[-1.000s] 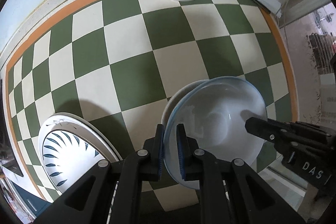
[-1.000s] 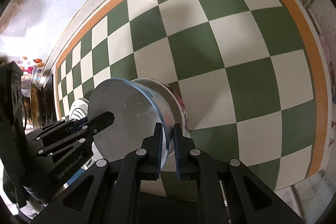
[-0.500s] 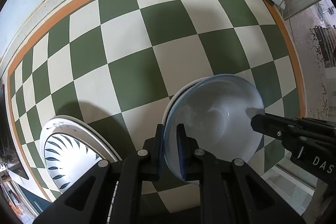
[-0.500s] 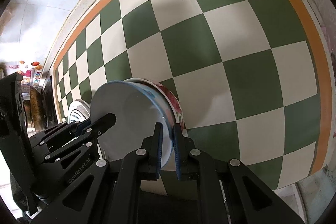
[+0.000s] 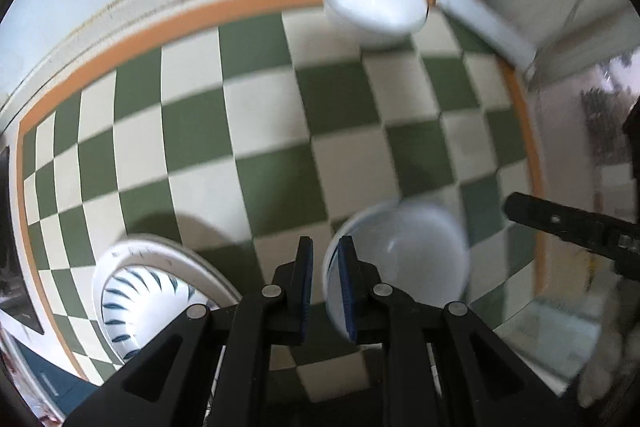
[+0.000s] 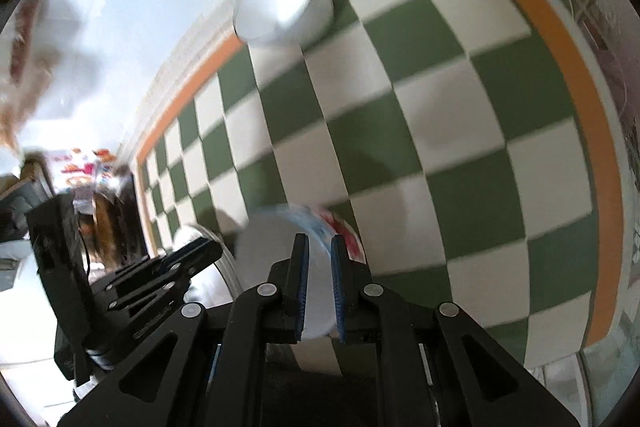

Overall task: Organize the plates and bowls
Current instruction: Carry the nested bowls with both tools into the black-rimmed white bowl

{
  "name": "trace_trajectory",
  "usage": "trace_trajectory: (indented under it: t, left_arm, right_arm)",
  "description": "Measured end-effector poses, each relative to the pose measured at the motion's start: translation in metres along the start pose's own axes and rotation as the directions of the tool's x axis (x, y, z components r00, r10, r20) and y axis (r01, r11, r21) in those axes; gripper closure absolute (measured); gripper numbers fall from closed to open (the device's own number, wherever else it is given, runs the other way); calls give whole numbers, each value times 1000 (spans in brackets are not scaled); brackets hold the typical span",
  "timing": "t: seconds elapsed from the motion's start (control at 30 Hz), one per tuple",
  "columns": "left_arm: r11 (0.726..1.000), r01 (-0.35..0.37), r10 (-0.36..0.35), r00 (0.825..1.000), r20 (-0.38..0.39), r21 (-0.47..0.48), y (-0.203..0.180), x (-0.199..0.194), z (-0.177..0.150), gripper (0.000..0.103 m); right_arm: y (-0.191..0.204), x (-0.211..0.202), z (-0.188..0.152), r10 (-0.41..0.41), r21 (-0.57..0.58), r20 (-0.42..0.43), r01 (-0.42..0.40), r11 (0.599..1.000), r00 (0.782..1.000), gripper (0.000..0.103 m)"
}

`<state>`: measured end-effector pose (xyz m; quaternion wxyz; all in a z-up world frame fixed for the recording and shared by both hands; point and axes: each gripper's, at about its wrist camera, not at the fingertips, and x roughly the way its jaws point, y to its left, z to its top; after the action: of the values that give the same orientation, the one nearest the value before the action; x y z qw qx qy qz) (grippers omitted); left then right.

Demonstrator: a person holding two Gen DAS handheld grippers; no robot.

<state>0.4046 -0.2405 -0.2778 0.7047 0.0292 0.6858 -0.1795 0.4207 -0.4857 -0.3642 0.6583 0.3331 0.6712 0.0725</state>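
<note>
Now both tongs, left and right, are opening off the bowl; snagging its rim could tip it.

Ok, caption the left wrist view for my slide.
Left tongs opening beside the pale bowl on the checkered cloth.

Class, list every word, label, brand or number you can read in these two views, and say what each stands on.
No text can be read here.
Marking on the body of the left hand-held gripper (its jaws opening, the rim of the pale bowl beside one pad): blurred, unreadable.
Colourful stickers in the background: too blurred to read.
</note>
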Motion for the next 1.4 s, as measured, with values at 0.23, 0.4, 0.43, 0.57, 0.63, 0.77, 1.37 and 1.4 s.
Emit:
trace_trajectory:
  t: [0.23,0.4,0.43,0.57,0.63,0.77,1.37,1.4]
  left_arm:
    - [994,35,-27,997,72,-107,18,3,88,74]
    - [977,79,-70,996,50,-199,33,28,145,74]
    - [976,78,-69,996,48,-205,34,32,152,74]
    - [972,76,-75,997,14,-221,31,49,183,74]
    - [976,61,-63,998,-5,-208,25,60,195,74]
    - [987,19,-26,999,-44,-158,14,84,210,77]
    - [997,-12,11,1000,-8,-75,-13,86,206,94]
    - [997,-10,10,1000,-4,-71,-15,83,202,94]
  right_arm:
    - [3,-13,72,45,18,88,-47,999,995,56]
    - [9,-8,127,18,6,137,-19,1000,990,56]
    - [11,-5,136,11,0,144,-11,1000,990,56]
    - [17,12,171,-30,-20,155,34,999,987,56]
    - [21,25,185,-51,-33,152,57,998,987,56]
    - [24,56,206,-93,-50,108,99,994,990,56]
    - [24,76,212,-144,-57,90,150,987,985,92]
    - [25,74,208,-140,-56,91,145,988,986,92]
